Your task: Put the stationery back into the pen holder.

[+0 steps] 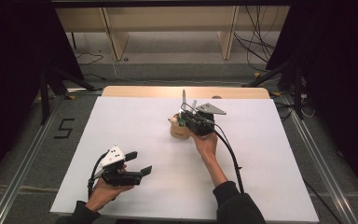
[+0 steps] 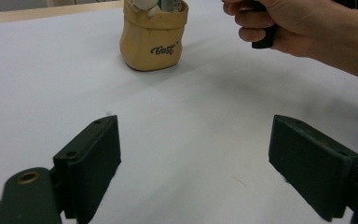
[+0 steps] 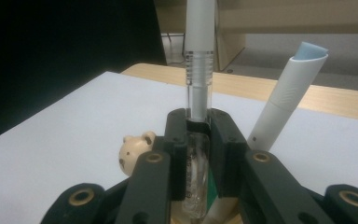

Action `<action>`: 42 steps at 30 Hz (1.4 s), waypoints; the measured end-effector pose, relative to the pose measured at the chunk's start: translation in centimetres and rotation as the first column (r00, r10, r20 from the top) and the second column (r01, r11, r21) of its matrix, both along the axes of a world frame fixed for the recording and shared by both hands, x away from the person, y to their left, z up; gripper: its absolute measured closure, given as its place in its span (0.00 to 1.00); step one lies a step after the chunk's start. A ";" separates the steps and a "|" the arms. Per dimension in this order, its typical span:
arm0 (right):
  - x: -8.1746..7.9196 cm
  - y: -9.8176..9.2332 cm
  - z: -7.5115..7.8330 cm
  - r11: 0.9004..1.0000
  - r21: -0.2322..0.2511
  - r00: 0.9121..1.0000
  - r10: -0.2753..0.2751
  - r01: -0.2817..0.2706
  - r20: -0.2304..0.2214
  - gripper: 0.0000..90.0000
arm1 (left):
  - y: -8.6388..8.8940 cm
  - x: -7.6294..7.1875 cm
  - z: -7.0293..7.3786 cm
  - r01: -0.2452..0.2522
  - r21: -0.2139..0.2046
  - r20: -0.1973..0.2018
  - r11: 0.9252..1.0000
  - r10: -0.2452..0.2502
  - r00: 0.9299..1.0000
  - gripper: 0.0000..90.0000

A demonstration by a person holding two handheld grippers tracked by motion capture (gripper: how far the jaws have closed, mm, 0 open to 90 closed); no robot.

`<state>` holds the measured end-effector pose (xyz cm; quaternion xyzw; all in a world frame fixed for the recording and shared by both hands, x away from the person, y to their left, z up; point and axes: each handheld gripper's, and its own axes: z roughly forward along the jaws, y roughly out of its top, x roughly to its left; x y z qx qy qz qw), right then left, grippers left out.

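Note:
A tan fabric pen pouch [image 1: 179, 131] marked "Best" [image 2: 153, 43] stands upright on the white table [image 1: 135, 126], a small bear charm [image 3: 137, 147] at its rim. My right gripper [image 1: 187, 121] hovers right over the pouch's mouth. In the right gripper view its jaws [image 3: 198, 128] are shut on an upright pen [image 3: 198, 88] with a clear barrel and a white upper part. A second white pen with a blue tip [image 3: 286, 95] leans beside it. My left gripper [image 1: 139, 162] rests near the front left of the table, open [image 2: 200, 163] and holding nothing.
The person's right hand [image 2: 284, 23] grips the right gripper's handle beside the pouch. A cable [image 1: 230, 156] trails from that gripper along the forearm. A wooden strip [image 1: 135, 91] edges the table's far side. Black stands [image 1: 46, 88] and floor cables [image 1: 256, 46] lie beyond it.

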<state>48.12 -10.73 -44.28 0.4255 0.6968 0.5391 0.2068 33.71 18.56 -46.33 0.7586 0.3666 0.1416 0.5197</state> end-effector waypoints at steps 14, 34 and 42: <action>-0.3 0.0 0.0 1.000 -0.003 1.000 0.009 -0.009 0.011 0.70 | -0.1 0.0 -0.1 0.007 0.005 -0.003 1.000 -0.007 1.000 0.18; -2.7 -2.1 2.1 0.998 -0.009 0.998 0.064 -0.064 0.014 0.42 | 0.1 0.0 -0.1 -0.005 0.004 -0.003 1.000 0.005 1.000 0.18; -4.5 -2.8 2.5 0.993 -0.011 0.993 0.121 -0.121 -0.009 0.39 | 0.2 0.1 0.0 -0.010 -0.015 -0.006 1.000 0.010 1.000 0.18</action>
